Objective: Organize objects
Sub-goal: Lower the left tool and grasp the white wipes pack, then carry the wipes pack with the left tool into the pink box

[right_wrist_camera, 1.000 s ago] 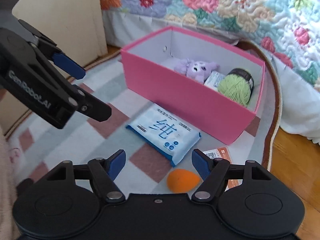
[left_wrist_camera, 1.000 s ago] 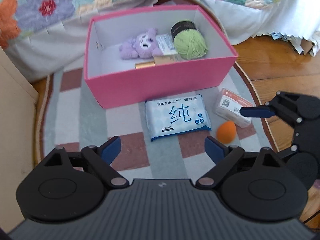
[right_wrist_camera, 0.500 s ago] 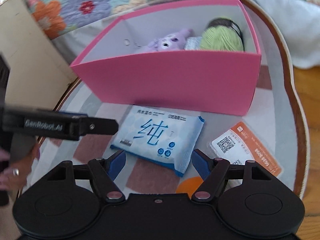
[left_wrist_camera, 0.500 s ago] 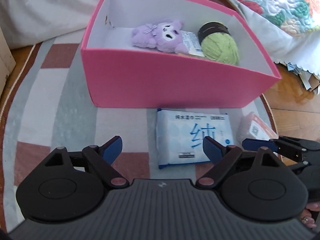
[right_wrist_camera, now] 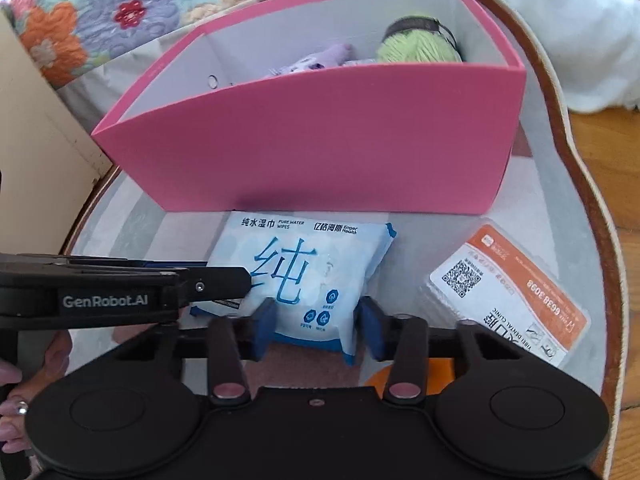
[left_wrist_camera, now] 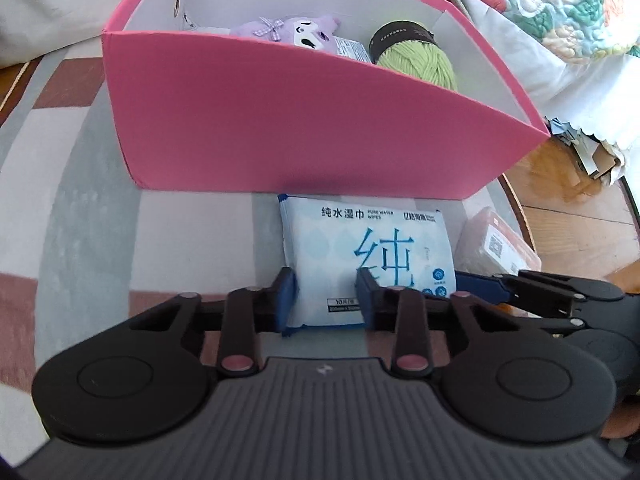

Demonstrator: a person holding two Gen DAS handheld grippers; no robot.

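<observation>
- Already in the pink box: a purple plush toy, a ball of green yarn and a small packet between them. That part of the tidying looks done.
- Not yet put away, all lying on the checked rug in front of the box: the pack of wet wipes, a flat orange-and-white packet to its right, and an orange sponge mostly hidden under the right tool.
- The left claw is clenched on the near left end of the wipes, pads pressing the wrapper.
- The right claw straddles the near right corner of the same pack; its pads are partly closed, and whether they truly pinch it I cannot tell.
- By my reckoning roughly half is left: wipes first, then the other two.
</observation>
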